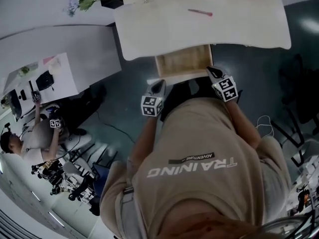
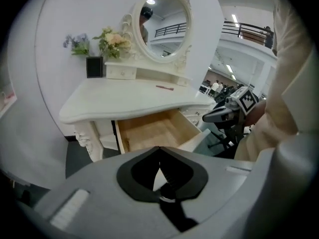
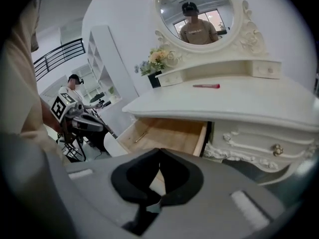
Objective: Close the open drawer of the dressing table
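Wooden inside and white at the front, the drawer [image 1: 183, 61] stands pulled well out from under the desk [image 1: 249, 29] top. The left claw [image 1: 158, 87] sits at the drawer's near-left corner and the right claw [image 1: 215, 73] at its near-right corner; whether either touches the front cannot be told. Both claws have their jaws together and hold nothing. The step in hand looks like the approach, with the push not yet begun. Next, both tips likely need to bear on the drawer front and press evenly, straight in, so the drawer does not skew.
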